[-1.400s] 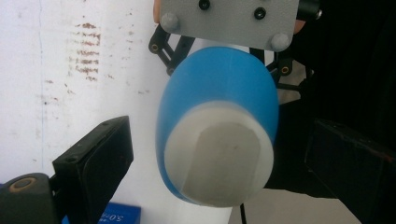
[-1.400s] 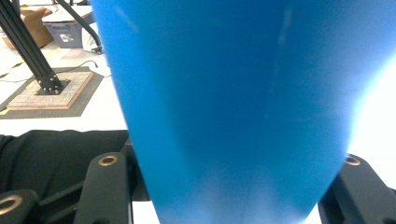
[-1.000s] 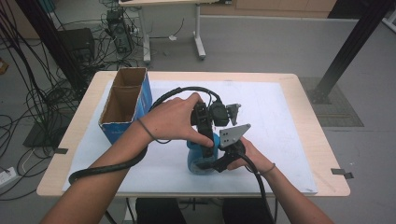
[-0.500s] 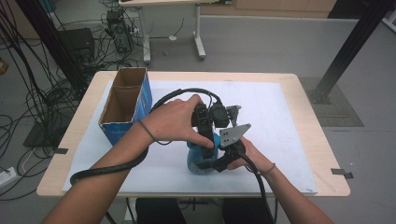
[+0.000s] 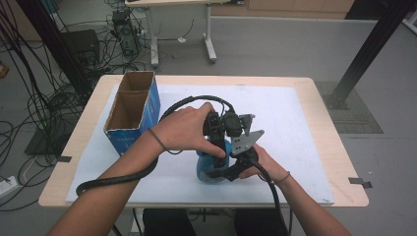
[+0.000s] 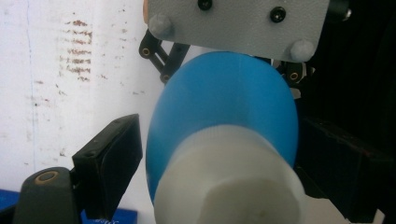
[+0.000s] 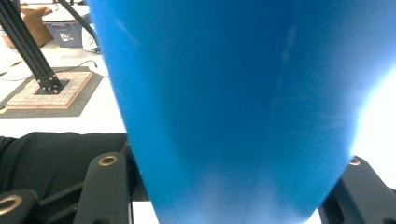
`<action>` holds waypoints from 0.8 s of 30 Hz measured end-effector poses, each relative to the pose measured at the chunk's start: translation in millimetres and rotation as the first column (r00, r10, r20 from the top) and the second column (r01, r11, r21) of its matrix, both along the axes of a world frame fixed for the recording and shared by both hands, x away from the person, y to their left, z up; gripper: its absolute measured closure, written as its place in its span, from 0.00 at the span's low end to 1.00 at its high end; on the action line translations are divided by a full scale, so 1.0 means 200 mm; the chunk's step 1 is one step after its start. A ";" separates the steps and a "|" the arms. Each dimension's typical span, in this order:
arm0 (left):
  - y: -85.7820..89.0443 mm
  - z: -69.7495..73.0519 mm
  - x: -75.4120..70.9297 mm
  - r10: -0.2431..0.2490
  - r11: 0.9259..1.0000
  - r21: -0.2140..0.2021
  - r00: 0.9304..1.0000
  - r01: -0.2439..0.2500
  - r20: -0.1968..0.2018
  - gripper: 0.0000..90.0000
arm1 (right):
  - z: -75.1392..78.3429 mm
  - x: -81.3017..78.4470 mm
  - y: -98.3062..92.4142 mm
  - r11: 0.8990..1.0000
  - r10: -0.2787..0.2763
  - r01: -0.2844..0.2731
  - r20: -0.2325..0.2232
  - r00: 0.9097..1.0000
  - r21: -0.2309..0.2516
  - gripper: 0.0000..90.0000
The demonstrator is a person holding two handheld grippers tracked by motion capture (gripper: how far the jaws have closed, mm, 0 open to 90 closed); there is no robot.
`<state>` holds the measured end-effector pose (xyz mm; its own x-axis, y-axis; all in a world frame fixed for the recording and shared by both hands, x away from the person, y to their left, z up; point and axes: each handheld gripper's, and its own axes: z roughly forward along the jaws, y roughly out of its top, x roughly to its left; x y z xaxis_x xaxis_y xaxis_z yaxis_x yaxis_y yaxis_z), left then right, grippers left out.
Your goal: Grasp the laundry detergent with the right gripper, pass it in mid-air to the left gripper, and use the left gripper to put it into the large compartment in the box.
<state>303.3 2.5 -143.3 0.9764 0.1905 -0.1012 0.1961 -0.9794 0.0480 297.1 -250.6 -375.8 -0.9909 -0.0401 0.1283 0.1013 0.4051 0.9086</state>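
The blue plastic bottle with a white screw cap (image 6: 224, 140) stands near the front edge of the white-covered worktop (image 5: 305, 128), held between both hands. The right gripper (image 5: 223, 173) is clamped on the bottle's lower body. The left gripper (image 6: 205, 158) straddles the cap; its jaws have just been closing, but its fingers (image 6: 109, 158) stand apart from the cap. Judgement: the shell looks smooth, rigid and light, so likely slippery; the cap offers the better purchase. A blue cardboard box (image 5: 133, 115) stands open nearby.
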 end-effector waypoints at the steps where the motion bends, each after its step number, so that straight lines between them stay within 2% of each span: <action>1: 0.00 0.00 0.00 0.000 1.000 0.000 1.000 0.000 0.000 0.19 | 0.00 0.00 0.00 1.000 0.000 0.000 0.000 1.000 0.000 0.46; 5: 0.00 -0.02 0.00 0.002 1.000 0.004 1.000 -0.002 0.002 0.22 | 0.00 0.00 0.00 1.000 -0.002 0.002 -0.015 1.000 -0.002 0.46; 6: 0.00 -0.02 0.01 0.002 1.000 0.003 1.000 -0.002 0.000 0.24 | 0.00 0.00 0.00 1.000 0.001 -0.001 0.000 1.000 -0.004 0.46; 9: 0.01 -0.02 0.01 0.009 1.000 -0.002 1.000 -0.009 -0.001 0.27 | 0.01 -0.01 0.00 1.000 -0.001 0.001 -0.009 1.000 -0.006 0.46; 19: 0.01 -0.03 0.02 0.004 1.000 0.001 1.000 -0.004 -0.007 0.39 | 0.01 0.00 0.01 1.000 0.001 -0.001 0.001 1.000 -0.004 0.46; 24: 0.00 -0.03 0.01 0.002 1.000 0.004 1.000 -0.002 0.000 0.40 | 0.00 0.00 0.01 1.000 0.002 -0.002 -0.003 1.000 -0.006 0.46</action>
<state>305.3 3.4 -149.8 0.9761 0.1925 -0.1008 0.1977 -0.9793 0.0444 296.9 -249.4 -375.0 -0.9904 -0.0416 0.1319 0.1034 0.4104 0.9060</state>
